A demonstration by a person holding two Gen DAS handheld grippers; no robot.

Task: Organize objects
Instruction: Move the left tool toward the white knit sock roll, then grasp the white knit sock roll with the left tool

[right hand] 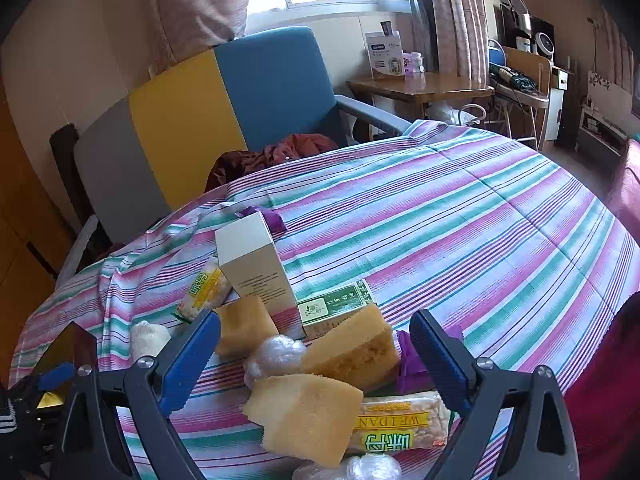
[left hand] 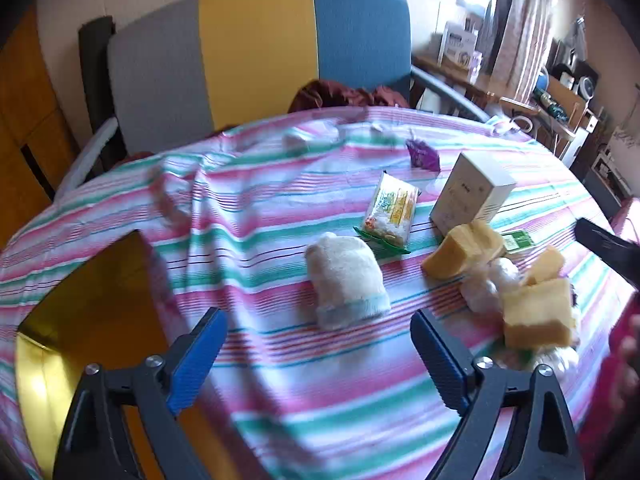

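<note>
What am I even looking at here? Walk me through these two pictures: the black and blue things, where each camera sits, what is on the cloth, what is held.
There is no robot. A person holds a two-finger tool in each hand, with a wide-angle camera on each looking forward along its fingers, so the room looks bent.

One picture comes from the left gripper, the other from the right gripper. The blue-padded black prongs are their jaws. Both stand wide open and hold nothing.

On the striped cloth lie a rolled white sock, yellow sponge blocks, a tall white box, a small green box, snack packets, purple wrappers and balls of clear plastic wrap. Behind stands a grey, yellow and blue chair.
</note>
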